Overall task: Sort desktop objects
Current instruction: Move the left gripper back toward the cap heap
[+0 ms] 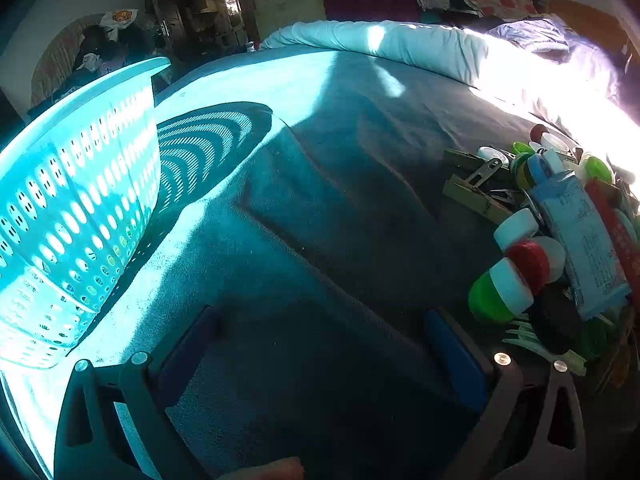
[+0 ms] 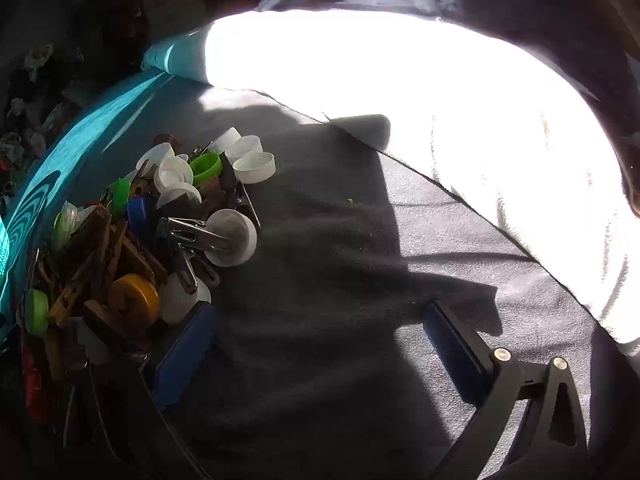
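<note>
A pile of small objects lies on a grey cloth: bottle caps (image 1: 516,276), wooden clothespins (image 1: 476,196) and a blue-and-white tube (image 1: 580,236) at the right of the left wrist view. The same pile fills the left of the right wrist view, with a yellow cap (image 2: 134,298), a metal clip (image 2: 192,232) and white caps (image 2: 254,166). My left gripper (image 1: 320,356) is open and empty over bare cloth, left of the pile. My right gripper (image 2: 320,344) is open and empty, its left finger (image 2: 184,356) beside the pile's edge.
A light blue perforated plastic basket (image 1: 76,208) stands at the left of the left wrist view. A rolled white quilt (image 2: 400,100) lies along the far side of the cloth in bright sunlight. Clothes and furniture sit beyond it.
</note>
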The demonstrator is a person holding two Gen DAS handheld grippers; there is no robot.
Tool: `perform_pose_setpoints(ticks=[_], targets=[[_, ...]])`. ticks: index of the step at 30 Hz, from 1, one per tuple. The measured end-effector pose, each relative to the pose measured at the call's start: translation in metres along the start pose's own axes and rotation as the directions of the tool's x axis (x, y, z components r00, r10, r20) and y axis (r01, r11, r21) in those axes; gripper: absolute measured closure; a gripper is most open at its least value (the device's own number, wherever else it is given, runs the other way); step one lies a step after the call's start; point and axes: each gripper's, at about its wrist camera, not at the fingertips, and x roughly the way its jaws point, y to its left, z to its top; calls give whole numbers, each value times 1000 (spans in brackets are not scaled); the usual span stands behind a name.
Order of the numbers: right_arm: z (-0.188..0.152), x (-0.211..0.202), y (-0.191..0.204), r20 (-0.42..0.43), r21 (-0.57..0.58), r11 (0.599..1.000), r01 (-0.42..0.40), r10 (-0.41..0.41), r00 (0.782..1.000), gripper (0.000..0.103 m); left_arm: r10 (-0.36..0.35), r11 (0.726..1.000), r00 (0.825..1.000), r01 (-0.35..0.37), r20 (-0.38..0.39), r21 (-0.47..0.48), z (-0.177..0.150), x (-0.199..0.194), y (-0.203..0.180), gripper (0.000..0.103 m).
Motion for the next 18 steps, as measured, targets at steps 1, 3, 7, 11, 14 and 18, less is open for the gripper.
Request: perform_pose_setpoints(ticks=[1, 3, 7, 11, 14, 18], targets=[[-1, 1, 3, 6, -18, 1000, 20, -20, 1000, 0, -3, 1000, 1000, 3, 2, -1, 1, 2, 0, 0], [-2, 3, 8, 12, -45, 998, 53, -52, 999, 0, -3, 1000, 1000, 3, 6, 3, 0, 3, -1, 0], [-5, 0, 7, 25, -41, 997, 58, -57, 998, 0, -6, 1000, 1000, 6, 7, 8, 2, 6, -1, 0], [-7, -2, 7, 32, -41, 997, 59, -57, 998, 0, -10, 1000, 1000, 10, 6, 8, 3, 8, 0, 0], [-9, -5, 6, 36, -40, 998, 57, -56, 998, 0, -11, 1000, 1000, 11, 9, 9, 2, 8, -1, 0], [-12, -8, 6, 40, -40, 998, 55, -54, 998, 0, -16, 1000, 1000, 16, 10, 8, 1, 7, -1, 0]])
